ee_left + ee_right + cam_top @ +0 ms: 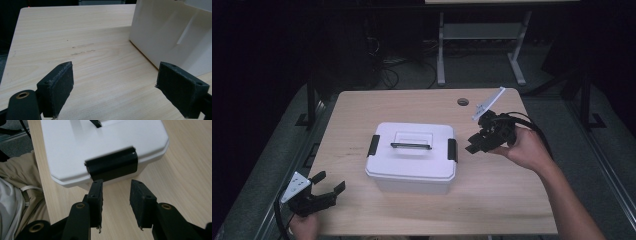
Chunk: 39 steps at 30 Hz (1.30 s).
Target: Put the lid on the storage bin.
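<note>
A white plastic box (pixel 412 159) sits upright near the middle of the wooden table (pixel 492 200), well in from every edge, a little closer to the near edge than the far one. Its lid (pixel 414 145) is on and lies flat, with a black-edged handle (pixel 411 145) folded down in a recess on top. A black latch (pixel 452 150) sits at the right end and another latch (pixel 373 145) at the left.

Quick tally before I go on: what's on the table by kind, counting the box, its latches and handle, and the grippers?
White lidded storage box: 1
Black side latches, left latch and right latch: 2
Lid handle: 1
Handheld grippers, left gripper and right gripper, both open and holding nothing: 2
Wooden table: 1
Total: 7
</note>
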Each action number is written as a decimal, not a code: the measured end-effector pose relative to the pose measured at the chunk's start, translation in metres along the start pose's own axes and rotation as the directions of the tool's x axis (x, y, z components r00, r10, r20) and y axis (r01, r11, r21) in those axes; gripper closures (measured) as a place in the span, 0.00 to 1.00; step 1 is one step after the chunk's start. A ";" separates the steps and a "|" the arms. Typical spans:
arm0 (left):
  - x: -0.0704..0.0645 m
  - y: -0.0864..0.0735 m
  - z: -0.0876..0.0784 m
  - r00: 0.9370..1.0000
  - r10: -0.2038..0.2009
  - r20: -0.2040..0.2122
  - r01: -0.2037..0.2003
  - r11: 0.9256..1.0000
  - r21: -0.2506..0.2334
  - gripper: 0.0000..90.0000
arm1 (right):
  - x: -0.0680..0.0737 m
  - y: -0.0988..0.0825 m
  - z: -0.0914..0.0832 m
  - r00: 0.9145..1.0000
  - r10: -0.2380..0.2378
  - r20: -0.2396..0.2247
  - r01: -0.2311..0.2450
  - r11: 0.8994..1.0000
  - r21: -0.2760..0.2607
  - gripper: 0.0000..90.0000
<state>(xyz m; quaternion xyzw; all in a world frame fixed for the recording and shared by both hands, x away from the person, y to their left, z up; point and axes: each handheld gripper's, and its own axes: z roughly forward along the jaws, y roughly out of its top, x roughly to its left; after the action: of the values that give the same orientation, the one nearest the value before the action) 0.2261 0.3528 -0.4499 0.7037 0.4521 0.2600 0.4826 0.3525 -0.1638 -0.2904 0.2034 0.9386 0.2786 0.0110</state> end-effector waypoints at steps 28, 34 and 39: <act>0.000 0.000 0.001 1.000 -0.004 -0.001 0.004 1.000 0.001 0.14 | -0.006 -0.044 0.003 0.997 0.076 -0.001 -0.076 0.997 -0.019 0.67; -0.001 0.001 0.003 1.000 0.001 0.000 -0.001 1.000 0.004 0.14 | -0.006 -0.053 0.001 0.996 0.088 0.001 -0.088 0.996 -0.029 0.67; -0.001 0.001 0.003 1.000 0.003 0.001 -0.003 1.000 0.005 0.15 | -0.006 -0.061 -0.001 0.995 0.101 0.005 -0.101 0.994 -0.031 0.66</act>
<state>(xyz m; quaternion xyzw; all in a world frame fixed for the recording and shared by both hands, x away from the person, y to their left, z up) 0.2286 0.3499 -0.4499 0.7057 0.4516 0.2592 0.4804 0.3353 -0.2133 -0.3228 0.2513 0.9226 0.2926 0.0029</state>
